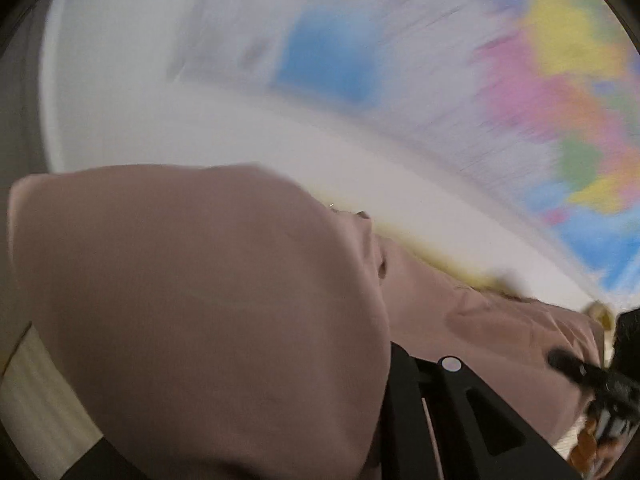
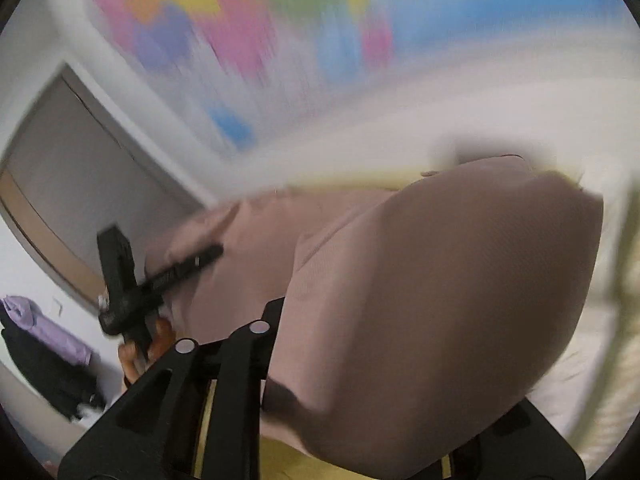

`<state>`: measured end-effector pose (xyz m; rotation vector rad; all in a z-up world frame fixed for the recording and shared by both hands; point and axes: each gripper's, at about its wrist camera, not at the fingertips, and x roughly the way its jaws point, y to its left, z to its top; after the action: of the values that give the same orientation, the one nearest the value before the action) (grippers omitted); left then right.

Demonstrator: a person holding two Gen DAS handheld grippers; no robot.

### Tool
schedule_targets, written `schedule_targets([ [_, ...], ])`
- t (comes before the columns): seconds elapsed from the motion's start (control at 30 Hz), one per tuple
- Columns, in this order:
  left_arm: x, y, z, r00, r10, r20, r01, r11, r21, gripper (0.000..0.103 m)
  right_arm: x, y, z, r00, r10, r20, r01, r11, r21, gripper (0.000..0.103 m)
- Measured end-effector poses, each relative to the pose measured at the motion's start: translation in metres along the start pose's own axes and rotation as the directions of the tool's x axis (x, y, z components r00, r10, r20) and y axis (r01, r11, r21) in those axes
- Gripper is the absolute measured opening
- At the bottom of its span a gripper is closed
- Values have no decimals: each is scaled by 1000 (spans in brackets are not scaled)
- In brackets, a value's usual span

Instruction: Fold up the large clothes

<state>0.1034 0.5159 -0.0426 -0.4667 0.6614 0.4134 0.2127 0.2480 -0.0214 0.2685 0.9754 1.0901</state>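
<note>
Left hand-held gripper (image 1: 404,364) is clenched on the dusty-pink garment (image 1: 192,304), cloth draped over its fingers. The right hand-held gripper (image 2: 256,344) pinches another part of the same garment, which hangs raised between them over the yellow bed sheet (image 2: 288,460). Looks soft and limp, so I'd grip it at corners or hems.
</note>
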Motion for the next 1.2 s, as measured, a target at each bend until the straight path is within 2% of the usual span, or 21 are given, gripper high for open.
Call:
schedule_targets([
  [0.03,19,16,-11,998,36,-55,-38,999,-29,10,16,-5,-9,999,-6,-51,7,1000,16,29],
  [0.07,28,30,-20,997,26,-77,-31,998,-55,13,26,-10,-17,996,-7,-87,9,1000,27,38],
  [0.1,29,38,-25,998,-7,-67,1,997,-81,13,28,-15,-24,995,-16,-98,19,999,37,54],
  [0.13,26,42,-27,998,-31,-53,25,994,-102,15,26,-18,-27,995,-19,-98,23,999,47,61],
  [0.23,20,38,-25,998,-22,-53,17,997,-81,21,-2,-36,-30,997,-4,-74,10,996,89,69],
  [0.27,21,37,-24,998,-15,-60,10,997,-76,25,-16,-44,-32,998,-8,-58,14,995,102,79],
  [0.3,23,37,-24,997,-15,-70,9,997,-77,26,-28,-53,-35,999,-18,-40,22,993,118,82],
  [0.37,26,37,-24,997,-18,-74,13,997,-76,29,-40,-66,-37,999,-26,-30,30,989,146,82],
  [0.4,27,36,-23,997,-14,-72,9,997,-77,29,-43,-75,-40,999,-22,-35,27,985,168,74],
  [0.43,28,35,-23,997,-10,-71,5,997,-73,29,-43,-79,-43,999,-23,-44,30,984,174,65],
  [0.5,29,29,-19,998,7,-69,-11,998,-61,26,-31,-78,-44,996,-11,-92,25,988,150,22],
  [0.6,32,35,-7,997,11,-73,-16,998,-61,15,-22,-67,-40,996,-38,-87,46,994,98,9],
  [0.73,23,45,14,1000,13,-18,-14,996,-91,13,-20,-55,-36,998,-11,-54,16,996,89,8],
  [0.83,32,57,9,998,35,-45,-41,991,-126,15,-7,-49,-47,992,-53,-110,59,997,45,11],
  [0.9,36,52,-1,993,100,-70,-105,992,-76,28,-7,-54,-55,989,-72,-126,79,995,54,23],
  [0.93,34,49,-5,989,131,-66,-134,990,-40,39,-11,-56,-55,988,-80,-129,87,995,56,28],
  [0.97,30,47,-7,988,144,-59,-145,989,-22,48,-17,-57,-54,988,-96,-118,104,993,57,39],
  [1.03,18,43,-12,987,157,-38,-156,988,11,52,-29,-56,-51,990,-105,-96,110,993,47,41],
  [1.07,12,41,-14,985,167,-33,-166,986,28,59,-35,-54,-50,989,-120,-83,123,992,34,47],
  [1.1,6,41,-15,982,186,-24,-185,982,39,61,-43,-51,-49,986,-153,-60,154,988,14,53],
  [1.2,-17,42,-23,978,210,11,-211,976,63,67,-56,-43,-47,976,-218,-13,217,976,-22,55],
])
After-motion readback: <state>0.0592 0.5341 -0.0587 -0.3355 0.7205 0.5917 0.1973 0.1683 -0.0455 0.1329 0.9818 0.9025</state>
